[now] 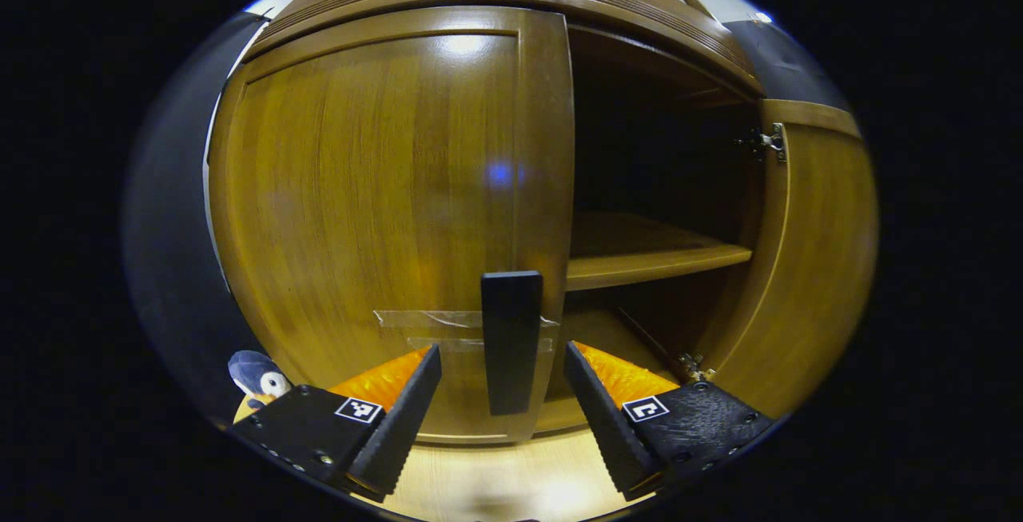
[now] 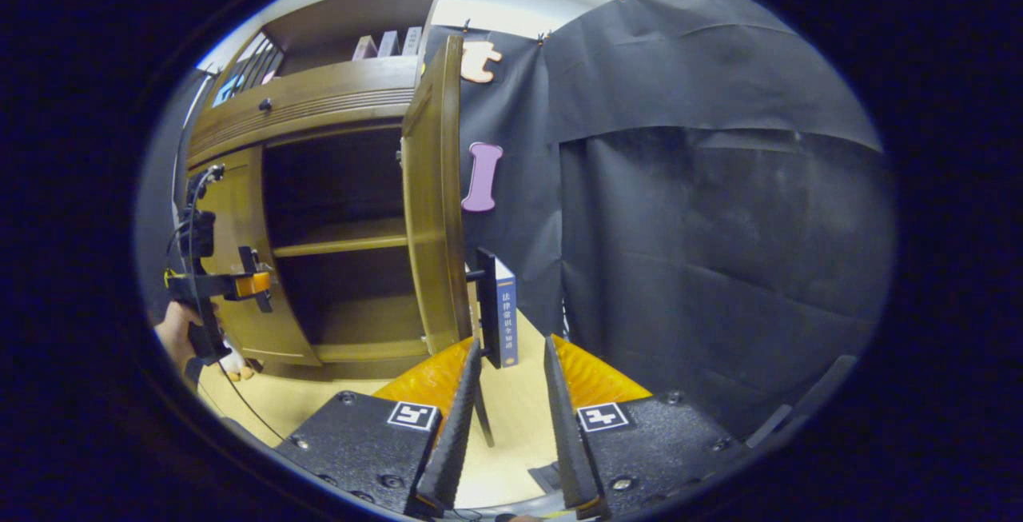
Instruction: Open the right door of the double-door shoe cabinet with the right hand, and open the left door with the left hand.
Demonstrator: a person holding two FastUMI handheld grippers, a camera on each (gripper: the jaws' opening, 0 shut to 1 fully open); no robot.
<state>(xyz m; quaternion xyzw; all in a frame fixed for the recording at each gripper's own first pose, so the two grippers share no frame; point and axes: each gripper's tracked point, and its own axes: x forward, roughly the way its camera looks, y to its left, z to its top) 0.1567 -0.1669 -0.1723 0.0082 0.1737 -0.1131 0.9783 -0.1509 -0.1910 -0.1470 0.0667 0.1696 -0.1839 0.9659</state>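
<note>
Glossy brown wood-grain left door (image 1: 376,210), black handle (image 1: 511,342), pale wood floor (image 1: 495,482), blue book (image 2: 506,314), grey-blue plush toy (image 1: 257,378).

A plush penguin toy (image 1: 257,379) is sitting low at the left, on the pale wooden floor (image 1: 495,486). A blue book (image 2: 506,311) is standing upright on that floor — just in front of the black cloth wall (image 2: 703,226). Higher up, several books (image 2: 389,44) are standing in an open upper shelf (image 2: 360,14).

Chinese characters on the spine of a blue book (image 2: 507,310) — too small to read, square black-and-white markers on each tool — no words
</note>
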